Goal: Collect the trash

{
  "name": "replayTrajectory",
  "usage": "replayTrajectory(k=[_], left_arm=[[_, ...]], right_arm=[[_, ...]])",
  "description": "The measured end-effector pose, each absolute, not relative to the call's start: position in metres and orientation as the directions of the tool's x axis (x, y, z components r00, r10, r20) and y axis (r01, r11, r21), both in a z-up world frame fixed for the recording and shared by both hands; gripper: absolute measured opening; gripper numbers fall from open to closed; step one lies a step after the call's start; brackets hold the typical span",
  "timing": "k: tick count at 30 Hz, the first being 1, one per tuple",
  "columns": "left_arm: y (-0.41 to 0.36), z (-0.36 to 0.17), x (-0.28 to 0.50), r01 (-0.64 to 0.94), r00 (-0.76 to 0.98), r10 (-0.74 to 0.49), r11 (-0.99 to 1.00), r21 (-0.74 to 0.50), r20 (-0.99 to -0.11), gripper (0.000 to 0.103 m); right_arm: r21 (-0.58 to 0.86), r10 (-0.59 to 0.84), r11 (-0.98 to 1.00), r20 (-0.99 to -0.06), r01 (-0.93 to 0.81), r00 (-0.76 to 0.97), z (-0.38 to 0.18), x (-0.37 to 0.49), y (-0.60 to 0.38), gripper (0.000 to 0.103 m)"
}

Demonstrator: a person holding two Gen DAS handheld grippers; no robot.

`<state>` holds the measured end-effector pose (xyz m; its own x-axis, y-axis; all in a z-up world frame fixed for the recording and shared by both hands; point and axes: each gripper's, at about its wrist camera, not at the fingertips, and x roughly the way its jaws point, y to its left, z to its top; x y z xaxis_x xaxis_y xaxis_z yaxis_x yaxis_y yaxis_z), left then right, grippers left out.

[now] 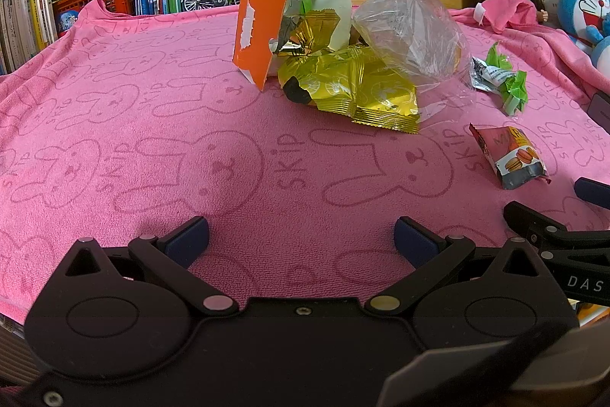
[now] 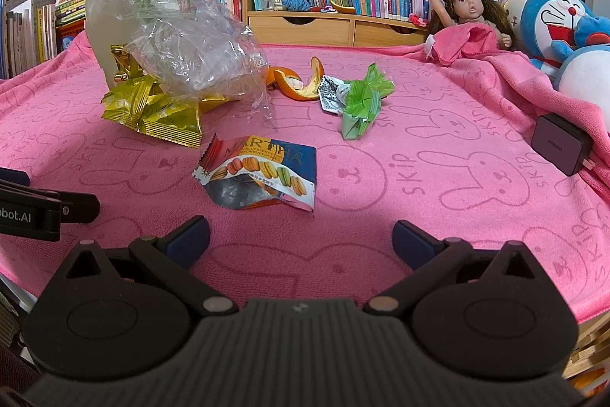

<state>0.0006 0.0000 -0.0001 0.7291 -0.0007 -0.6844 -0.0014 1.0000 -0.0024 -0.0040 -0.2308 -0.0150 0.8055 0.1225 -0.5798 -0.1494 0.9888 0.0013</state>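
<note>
A pink bunny-print towel (image 2: 438, 155) is spread over the surface, and the trash is scattered across it. At the left, the left gripper (image 1: 301, 239) is held low over bare towel with its jaws spread wide and nothing between them. Ahead of it a torn orange card (image 1: 261, 21) is seen standing on edge against a heap of gold snack wrappers (image 1: 362, 90) and a crumpled clear plastic bag (image 2: 194, 44). Just beyond the bag, orange peel (image 2: 301, 82) is seen beside a crumpled green wrapper (image 2: 362, 102). Nearer, an emptied macaron cookie packet (image 2: 263, 174) lies flat, just ahead of the right gripper (image 2: 301, 239), whose jaws are likewise spread and empty. At the far right a dark charger block (image 2: 560, 143) rests on the towel, with a doll (image 2: 472, 10) and a blue plush toy (image 2: 560, 21) behind it.
</note>
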Motion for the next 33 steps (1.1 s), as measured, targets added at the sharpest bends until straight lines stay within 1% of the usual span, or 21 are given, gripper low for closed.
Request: replayTrajectory(k=[24,33], left_arm=[[-0.0001,-0.0001,0.0005,-0.002,0.729,0.000,1.000,-0.002,-0.684,0.103],[0.0037,-0.0072,-0.0020,0.018,0.758,-0.018,1.000,-0.007,-0.653,0.103]], right_arm=[[0.005,0.123,0.989,-0.569,-0.146,0.813,-0.0166,-0.0062,-0.2314,0.103],[0.006,0.128,0.989,-0.555,-0.150,0.822,-0.0182,-0.0078,-0.2325,0.103]])
